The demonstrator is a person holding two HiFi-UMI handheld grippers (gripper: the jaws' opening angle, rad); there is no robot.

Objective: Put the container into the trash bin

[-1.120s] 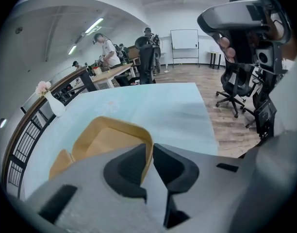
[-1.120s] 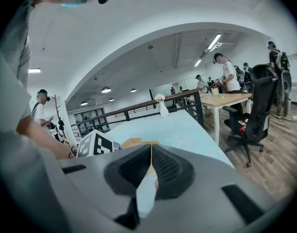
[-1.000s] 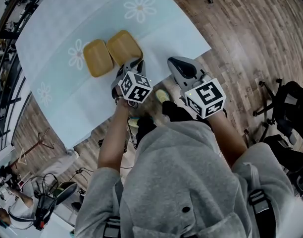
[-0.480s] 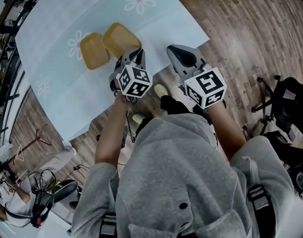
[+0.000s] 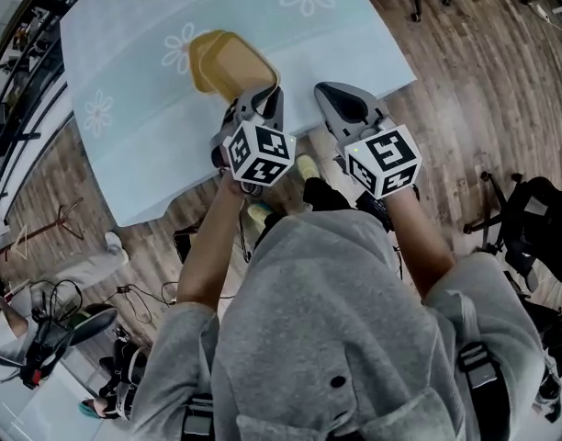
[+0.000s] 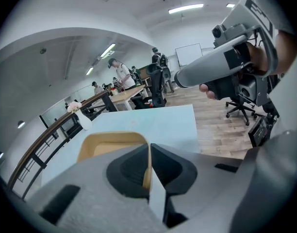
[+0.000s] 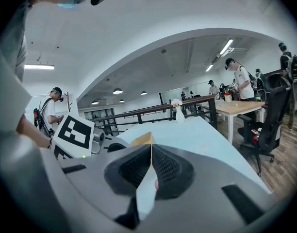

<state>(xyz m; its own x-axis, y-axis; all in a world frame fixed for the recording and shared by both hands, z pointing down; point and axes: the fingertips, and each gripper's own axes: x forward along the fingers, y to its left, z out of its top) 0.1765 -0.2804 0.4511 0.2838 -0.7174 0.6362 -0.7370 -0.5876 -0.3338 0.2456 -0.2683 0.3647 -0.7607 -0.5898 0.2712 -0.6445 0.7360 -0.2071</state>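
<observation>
Pinching the single container [image 5: 226,61] is the left tool [image 6: 149,152].

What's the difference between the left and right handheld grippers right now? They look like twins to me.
The left gripper is clamped on the tan container by its rim, holding it over the table; the right gripper is closed on nothing. The left gripper's marker cube carries a different black-and-white pattern from the right gripper's marker cube. Shared: both are grey, closed, and side by side near the table's edge.
</observation>
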